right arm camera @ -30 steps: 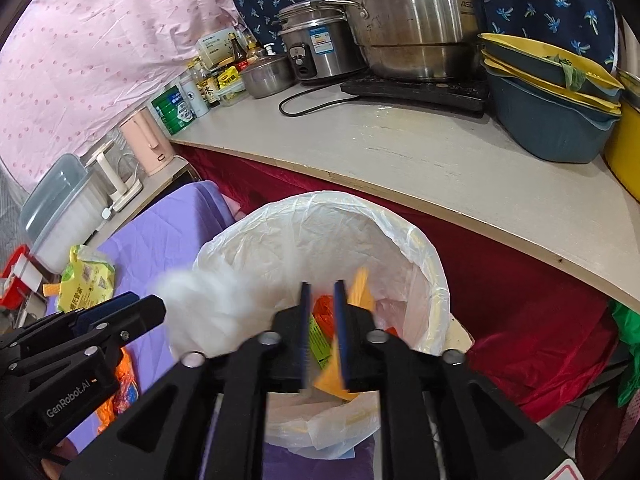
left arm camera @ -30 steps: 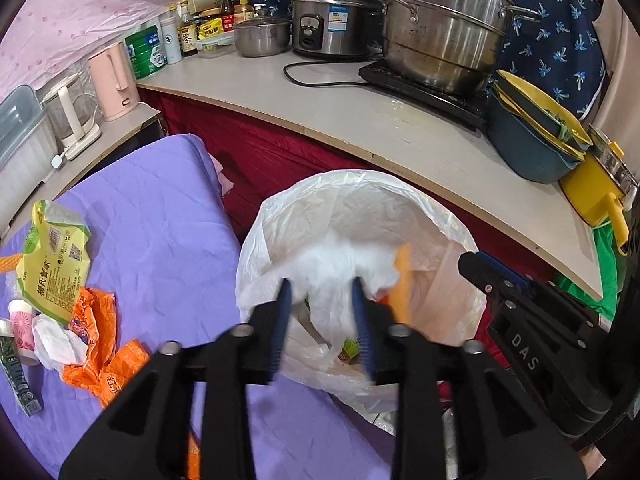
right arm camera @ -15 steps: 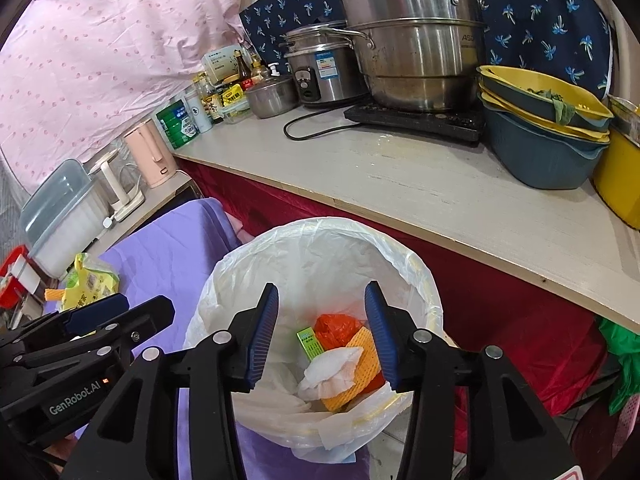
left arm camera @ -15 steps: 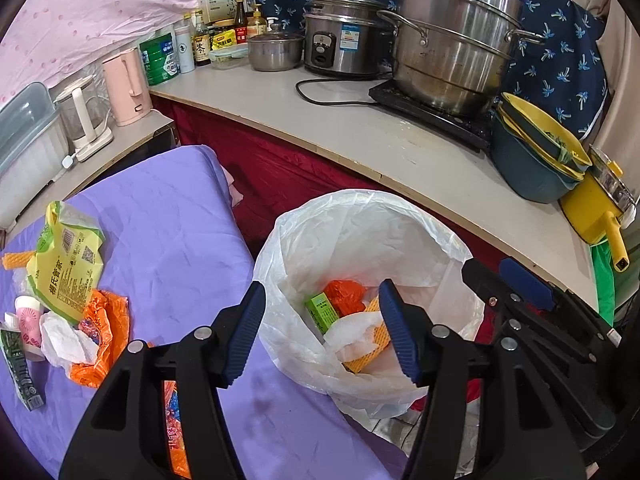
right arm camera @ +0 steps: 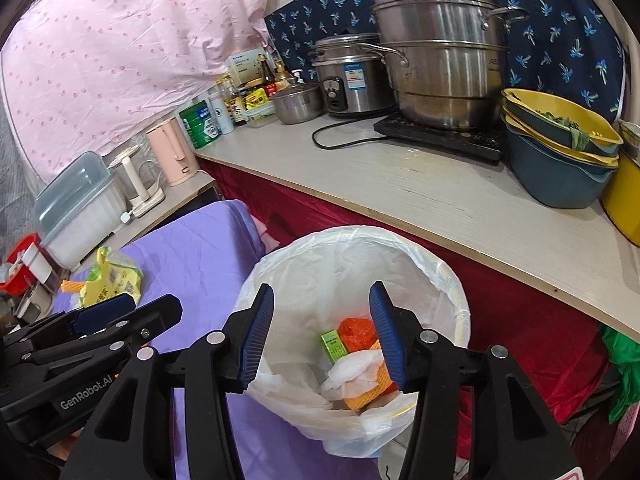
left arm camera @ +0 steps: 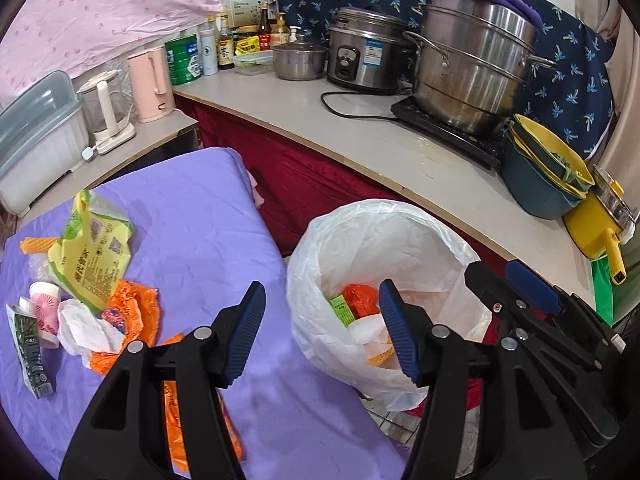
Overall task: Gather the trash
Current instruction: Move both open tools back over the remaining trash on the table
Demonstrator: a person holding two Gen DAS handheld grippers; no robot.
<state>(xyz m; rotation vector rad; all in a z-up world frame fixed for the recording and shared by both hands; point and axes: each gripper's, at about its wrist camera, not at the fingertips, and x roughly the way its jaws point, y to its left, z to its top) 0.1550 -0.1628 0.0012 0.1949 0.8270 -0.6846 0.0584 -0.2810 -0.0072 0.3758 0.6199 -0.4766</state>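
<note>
hanging released above the bin bag (right arm camera: 440, 280), both grippers, right gripper (right arm camera: 322, 332) opening, tissue (right arm camera: 352, 368) now dropped inside

Orange crinkled plastic wrapper (left arm camera: 132, 312) partly hidden under white crumpled tissue (left arm camera: 86, 330) and left gripper's black arm. Clear plastic bag (left arm camera: 38, 268) mostly covered by yellow-green printed snack bag (left arm camera: 94, 256). Base of white plastic bin liner (right arm camera: 352, 428) hidden behind right gripper frame. Orange ridged foam piece (right arm camera: 366, 394) half buried under white tissue in bin (right arm camera: 352, 368). Bottle labels at counter's far end (left arm camera: 226, 46) too small to read. Green cloth (left arm camera: 602, 292) cut by right edge.
</note>
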